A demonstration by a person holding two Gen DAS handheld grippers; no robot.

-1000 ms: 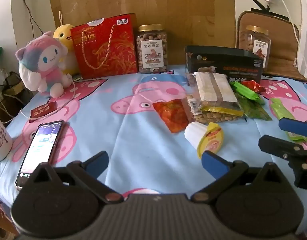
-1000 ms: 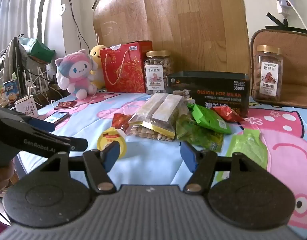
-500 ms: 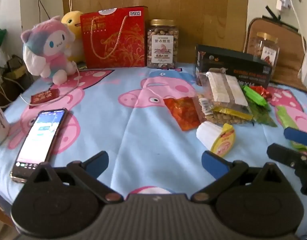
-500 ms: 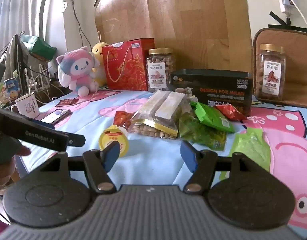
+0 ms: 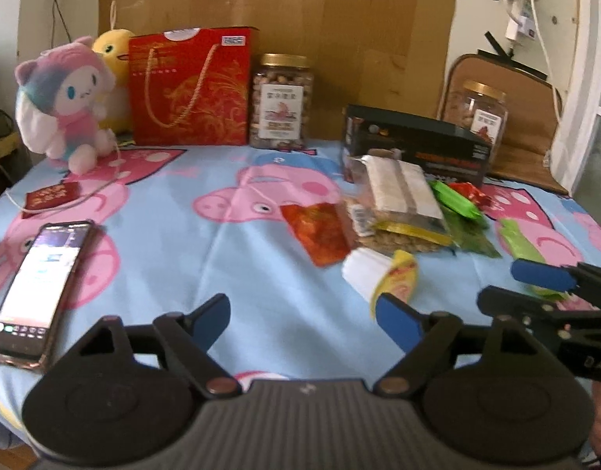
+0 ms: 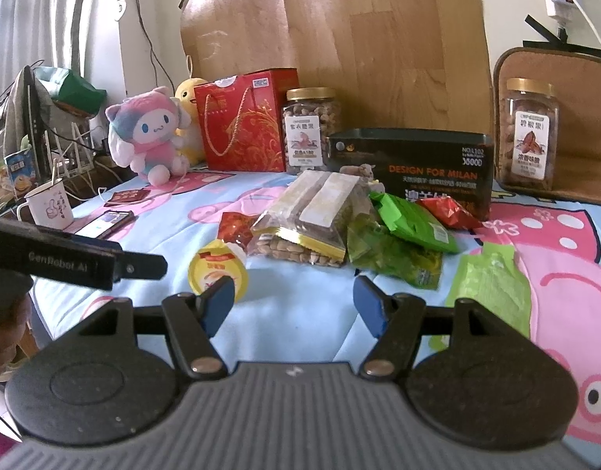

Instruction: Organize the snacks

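A pile of snacks lies on the pig-print cloth (image 5: 222,266): a clear bag of nuts (image 5: 402,203), a red packet (image 5: 318,231), green packets (image 6: 410,223) and a yellow-lidded cup (image 5: 382,274) on its side. My left gripper (image 5: 304,317) hovers near the front edge, left of the cup. Its jaws are closing, still apart, with nothing between them. My right gripper (image 6: 294,301) stands open and empty just in front of the cup (image 6: 218,270) and the nut bag (image 6: 304,223).
Along the back stand a red gift bag (image 5: 190,86), two nut jars (image 6: 310,129) (image 6: 529,133) and a black box (image 6: 410,164). A plush toy (image 5: 61,102), a phone (image 5: 38,290) and a mug (image 6: 49,203) are at the left.
The left gripper's jaws have drawn somewhat closer together and its view has swung slightly over the table. The right gripper has kept still.
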